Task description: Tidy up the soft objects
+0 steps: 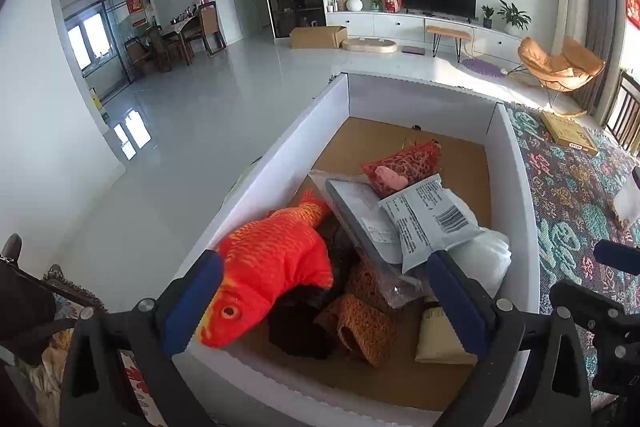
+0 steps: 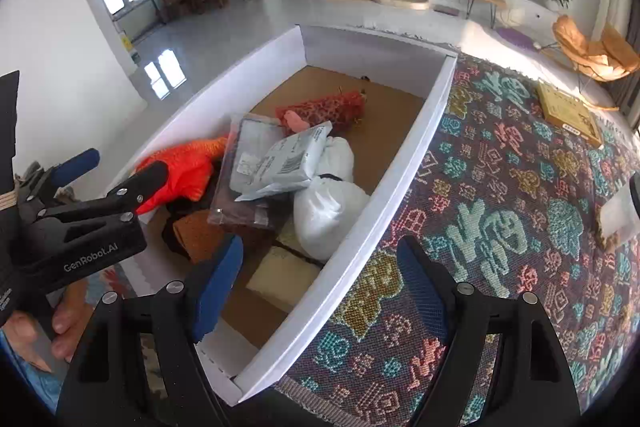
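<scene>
Blue-padded left tongs (image 1: 320,291) stand wide open over the near end of a white cardboard box (image 1: 288,143), with nothing pressed between the pads. Just ahead of the left pad (image 1: 192,301), an orange plush fish (image 1: 272,259) lies against the box's left wall, its head toward the near edge. Between the two pads, further in, sit a dark soft item and a brown woven piece (image 1: 360,327). Ahead of the right pad lie a flat grey packet (image 1: 360,215), a grey mailer with a barcode (image 1: 428,215), a white bag (image 1: 484,259), and beyond them a red mesh pouch (image 1: 404,163) holding something pink.

Right tongs (image 2: 320,291) also gape open, holding nothing, astride the box's right wall (image 2: 360,239): the left pad hangs over the box's inside, the right pad (image 2: 424,295) over the patterned cloth (image 2: 500,187). To their left, a person's fingers (image 2: 64,315) grip the other tool's handle. Far right of them, a yellow flat box (image 2: 568,111) rests on the cloth.
</scene>
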### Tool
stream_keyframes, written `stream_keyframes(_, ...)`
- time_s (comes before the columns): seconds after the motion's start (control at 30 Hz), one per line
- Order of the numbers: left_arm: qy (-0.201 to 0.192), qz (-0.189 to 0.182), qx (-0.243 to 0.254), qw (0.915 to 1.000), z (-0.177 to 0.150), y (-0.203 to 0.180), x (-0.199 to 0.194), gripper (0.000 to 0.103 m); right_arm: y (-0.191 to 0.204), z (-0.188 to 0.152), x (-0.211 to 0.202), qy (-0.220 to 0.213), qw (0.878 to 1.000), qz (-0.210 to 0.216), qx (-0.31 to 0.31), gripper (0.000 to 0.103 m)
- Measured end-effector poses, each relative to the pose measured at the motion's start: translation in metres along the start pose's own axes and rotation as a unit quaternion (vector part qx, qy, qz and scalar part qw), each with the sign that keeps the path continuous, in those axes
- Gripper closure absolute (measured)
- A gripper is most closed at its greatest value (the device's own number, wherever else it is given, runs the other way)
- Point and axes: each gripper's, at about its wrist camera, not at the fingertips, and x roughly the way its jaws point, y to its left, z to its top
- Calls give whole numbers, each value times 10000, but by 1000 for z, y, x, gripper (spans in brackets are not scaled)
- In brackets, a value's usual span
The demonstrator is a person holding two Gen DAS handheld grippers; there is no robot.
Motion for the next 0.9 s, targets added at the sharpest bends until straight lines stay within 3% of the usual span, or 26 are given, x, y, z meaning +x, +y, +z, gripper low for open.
stream_keyframes(0.9, 127, 133, -123, 9998, -11, 13, -1, 2, 28, -5, 2, 99, 9993, -307, -177, 21)
